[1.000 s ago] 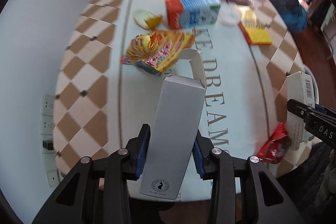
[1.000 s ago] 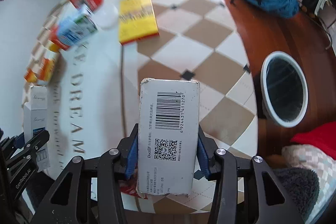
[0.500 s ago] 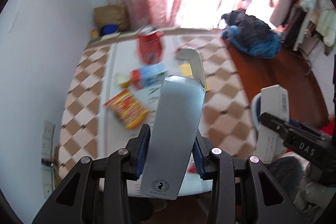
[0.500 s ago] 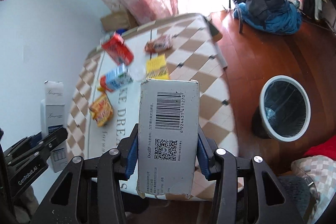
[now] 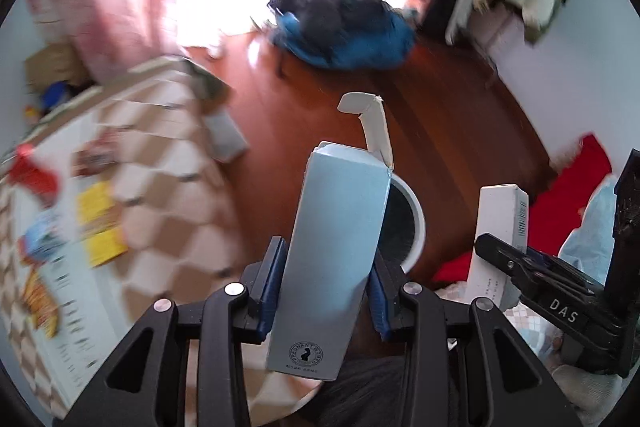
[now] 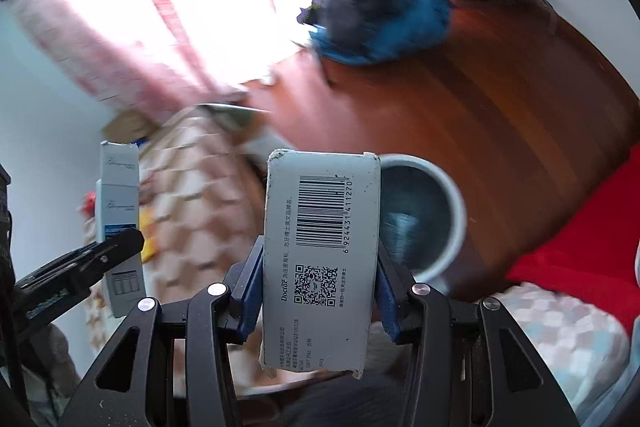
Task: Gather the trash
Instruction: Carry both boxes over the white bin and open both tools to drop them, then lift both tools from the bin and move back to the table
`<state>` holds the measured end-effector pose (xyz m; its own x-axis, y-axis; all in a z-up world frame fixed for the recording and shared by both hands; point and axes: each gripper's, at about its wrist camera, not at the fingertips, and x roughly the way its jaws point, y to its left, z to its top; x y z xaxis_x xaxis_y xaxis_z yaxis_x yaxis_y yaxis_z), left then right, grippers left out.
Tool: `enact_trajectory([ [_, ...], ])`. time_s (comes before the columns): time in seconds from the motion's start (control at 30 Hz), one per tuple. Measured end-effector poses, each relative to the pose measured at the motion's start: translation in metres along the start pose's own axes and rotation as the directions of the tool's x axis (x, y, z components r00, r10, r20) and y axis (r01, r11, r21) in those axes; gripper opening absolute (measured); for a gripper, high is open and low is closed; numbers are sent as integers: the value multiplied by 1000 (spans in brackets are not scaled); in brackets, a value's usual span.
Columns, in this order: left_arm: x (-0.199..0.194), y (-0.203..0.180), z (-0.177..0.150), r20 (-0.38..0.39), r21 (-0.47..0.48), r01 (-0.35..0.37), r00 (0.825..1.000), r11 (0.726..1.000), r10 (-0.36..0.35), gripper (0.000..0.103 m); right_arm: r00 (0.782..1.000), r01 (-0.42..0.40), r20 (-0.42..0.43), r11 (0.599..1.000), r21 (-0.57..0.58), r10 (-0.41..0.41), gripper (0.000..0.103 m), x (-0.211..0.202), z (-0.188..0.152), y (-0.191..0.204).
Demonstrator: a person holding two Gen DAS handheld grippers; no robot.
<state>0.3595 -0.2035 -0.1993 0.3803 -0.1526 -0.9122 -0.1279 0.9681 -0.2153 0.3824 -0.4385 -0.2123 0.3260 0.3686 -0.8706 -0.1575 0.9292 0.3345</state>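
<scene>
Your left tool [image 5: 325,290] clamps pale blue-grey carton with open top flap [image 5: 334,267]. Your right tool [image 6: 318,291] clamps white barcode-printed box [image 6: 320,259]. White-rimmed round bin [image 6: 424,219] on wooden floor [image 6: 500,123] beyond both boxes, possibly directly below; view blurred.

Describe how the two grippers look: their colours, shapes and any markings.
The left gripper and the right gripper are built alike: black plastic frames with triangular cut-outs, round silver screws, and two flat fingers lined with blue pads. In the left view the right gripper's side shows white letters "DAS". No cables or sleeves are visible.
</scene>
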Motion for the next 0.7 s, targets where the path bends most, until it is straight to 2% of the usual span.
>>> enact_trajectory([
  [0.1,57,-24,18,-94,11,40,995,999,-39,34,997,28,-73,998,53,-25,49,37,15,-50],
  [0.17,93,-37,29,-159,7,81,984,997,-79,35,992,38,-124,996,85,-27,49,64,20,-78],
  [0.27,135,-46,43,-222,-7,84,972,996,-84,36,984,41,-179,992,122,-18,51,102,28,-108],
  [0.3,146,-48,46,-240,-11,81,967,997,-81,41,980,39,-198,990,138,-11,52,116,31,-118],
  [0.37,165,-48,53,-264,-27,63,962,998,-68,60,976,36,-216,984,177,3,57,135,32,-131],
  [0.4,168,-49,55,-265,-34,57,962,998,-64,76,973,36,-230,982,185,7,62,147,33,-132],
  [0.43,172,-48,56,-267,-38,45,962,998,-54,86,970,39,-242,980,195,9,74,156,33,-138],
  [0.47,175,-46,57,-267,-37,32,963,999,-41,87,969,42,-249,979,202,9,83,163,33,-141],
  [0.57,178,-48,57,-251,-9,-30,968,1000,27,91,962,63,-273,977,203,-5,95,176,30,-145],
  [0.6,178,-47,55,-240,12,-62,969,998,63,99,957,91,-287,979,184,-35,98,180,27,-146],
  [0.63,174,-49,51,-228,27,-88,969,996,92,100,953,124,-295,979,164,-71,103,181,24,-145],
  [0.7,174,-50,47,-210,53,-131,968,990,139,100,939,192,-310,975,112,-149,103,186,19,-141],
])
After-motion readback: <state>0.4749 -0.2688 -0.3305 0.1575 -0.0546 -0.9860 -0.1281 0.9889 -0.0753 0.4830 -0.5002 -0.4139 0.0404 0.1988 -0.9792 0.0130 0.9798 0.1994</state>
